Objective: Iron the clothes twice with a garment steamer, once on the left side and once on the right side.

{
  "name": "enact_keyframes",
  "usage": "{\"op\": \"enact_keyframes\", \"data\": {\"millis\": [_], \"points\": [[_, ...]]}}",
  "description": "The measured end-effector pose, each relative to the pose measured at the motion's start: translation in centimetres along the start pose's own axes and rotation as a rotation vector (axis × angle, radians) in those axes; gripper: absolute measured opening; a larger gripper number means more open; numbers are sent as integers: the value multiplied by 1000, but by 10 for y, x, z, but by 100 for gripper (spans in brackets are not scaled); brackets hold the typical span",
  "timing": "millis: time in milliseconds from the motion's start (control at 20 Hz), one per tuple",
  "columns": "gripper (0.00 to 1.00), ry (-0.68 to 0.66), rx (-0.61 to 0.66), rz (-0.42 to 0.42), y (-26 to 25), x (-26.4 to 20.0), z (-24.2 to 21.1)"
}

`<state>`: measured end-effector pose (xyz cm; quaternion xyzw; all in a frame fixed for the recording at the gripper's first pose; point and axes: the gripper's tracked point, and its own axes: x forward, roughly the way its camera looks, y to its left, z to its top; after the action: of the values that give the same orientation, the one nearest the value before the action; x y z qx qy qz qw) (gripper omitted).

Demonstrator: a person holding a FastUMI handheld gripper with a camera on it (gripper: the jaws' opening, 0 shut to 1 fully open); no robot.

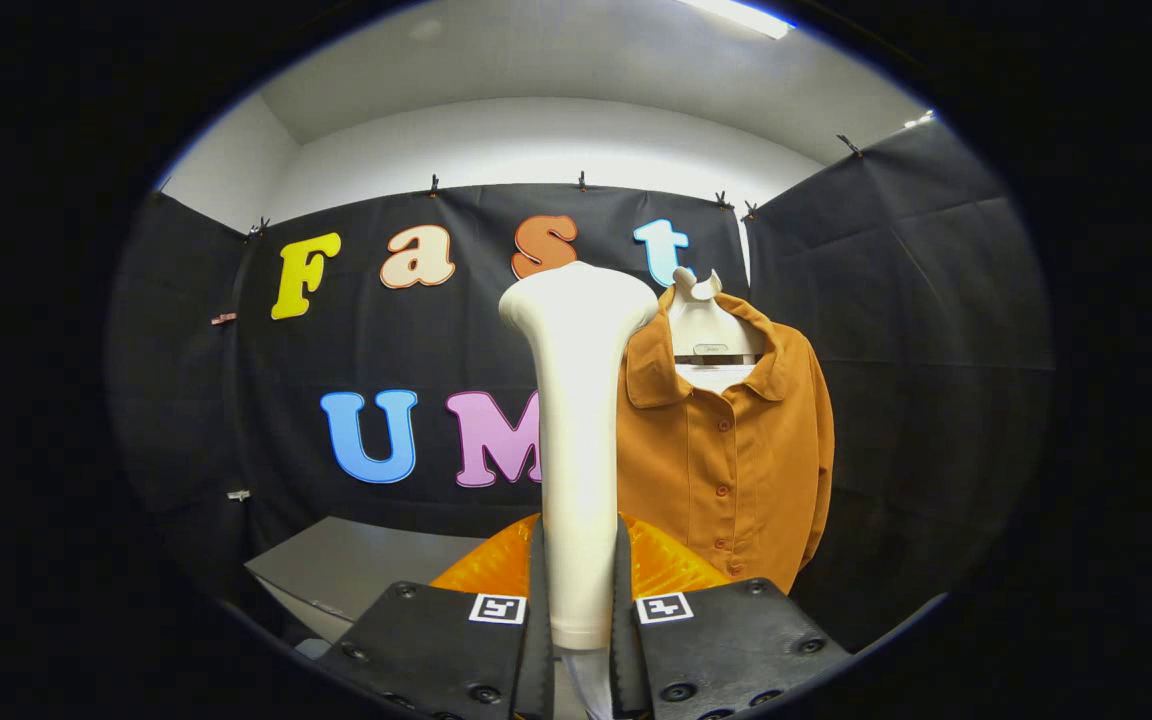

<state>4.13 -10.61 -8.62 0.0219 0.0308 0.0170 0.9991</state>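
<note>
Two fingers [538, 590] of your gripper [579, 600] are pinching the white garment steamer [576, 440], one pressed on each side of its handle near the lower end. You hold the steamer upright, rising toward twelve o'clock from the fingers, with its wider head at the top. The orange shirt [736, 450] hangs beyond the fingers at about one o'clock, just to the right of the steamer's head and partly overlapped by it at the collar. The shirt is buttoned down the front and sits on a white hanger [701, 325] whose hook shows above the collar. Behind the steamer's handle, just ahead of your fingers, lies a glossy orange object [481, 570] you cannot identify from here. At about ten o'clock from the fingers, a grey table surface [356, 565] stands against the booth wall.
</note>
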Motion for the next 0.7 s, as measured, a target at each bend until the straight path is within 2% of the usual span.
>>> {"op": "enact_keyframes", "data": {"millis": [700], "points": [[25,5,1,4,-1,7,0]]}}
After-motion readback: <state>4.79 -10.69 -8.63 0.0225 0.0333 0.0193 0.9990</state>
